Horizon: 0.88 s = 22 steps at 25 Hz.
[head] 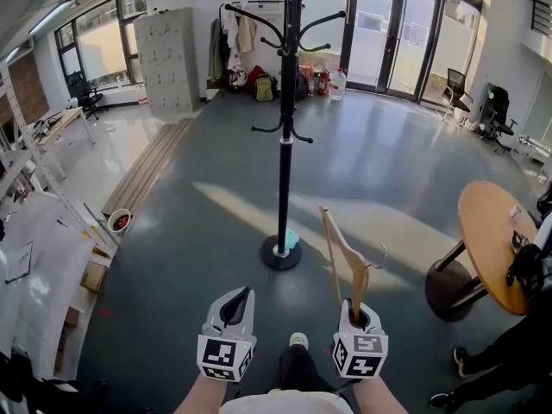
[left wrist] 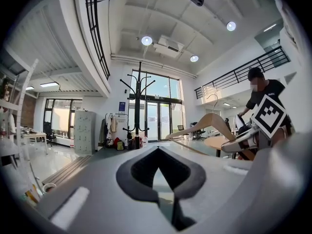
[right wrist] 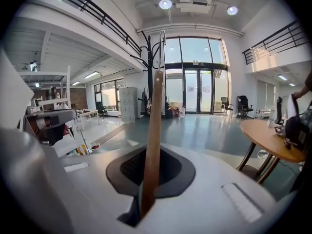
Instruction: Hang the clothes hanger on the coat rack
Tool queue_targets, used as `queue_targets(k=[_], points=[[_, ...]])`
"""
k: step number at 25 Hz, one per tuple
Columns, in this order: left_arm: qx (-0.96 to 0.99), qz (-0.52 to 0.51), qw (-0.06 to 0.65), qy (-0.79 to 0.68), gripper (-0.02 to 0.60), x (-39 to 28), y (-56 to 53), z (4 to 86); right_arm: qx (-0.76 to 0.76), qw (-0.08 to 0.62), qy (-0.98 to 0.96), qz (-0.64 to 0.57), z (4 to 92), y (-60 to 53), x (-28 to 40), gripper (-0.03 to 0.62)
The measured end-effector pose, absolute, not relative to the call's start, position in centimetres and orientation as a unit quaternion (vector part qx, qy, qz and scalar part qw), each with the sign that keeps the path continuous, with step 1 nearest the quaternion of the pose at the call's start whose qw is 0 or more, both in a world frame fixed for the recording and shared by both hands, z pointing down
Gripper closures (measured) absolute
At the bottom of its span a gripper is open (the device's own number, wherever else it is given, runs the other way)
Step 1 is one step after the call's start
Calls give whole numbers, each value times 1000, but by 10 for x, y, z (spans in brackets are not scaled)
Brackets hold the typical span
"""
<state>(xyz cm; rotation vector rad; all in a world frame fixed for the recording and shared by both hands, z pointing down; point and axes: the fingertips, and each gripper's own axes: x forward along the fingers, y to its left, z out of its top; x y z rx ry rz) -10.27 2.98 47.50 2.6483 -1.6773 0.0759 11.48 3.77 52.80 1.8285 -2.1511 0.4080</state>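
The right gripper (head: 359,315) is clamping one arm of the wooden clothes hanger (head: 343,250), which is standing upright near of the black coat rack (head: 284,153). The left gripper (head: 234,307) is pinching shut on nothing. Glossy grey floor (head: 371,171) is running far toward glass doors (head: 392,33), and a round wooden table (head: 483,231) is standing right.

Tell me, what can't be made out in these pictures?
- Coat rack: its top is cut off by the head view's upper edge.
- Wooden hanger: its lower end is hidden inside the right gripper, head view.
- Small white thing on the round table: too small to name, head view.
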Motion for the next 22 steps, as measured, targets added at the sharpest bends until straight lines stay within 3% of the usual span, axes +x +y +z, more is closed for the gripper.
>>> queue_targets(k=[22], points=[[820, 31, -23, -572, 581, -39, -218, 453, 612, 152, -766, 128, 519, -241, 197, 566]])
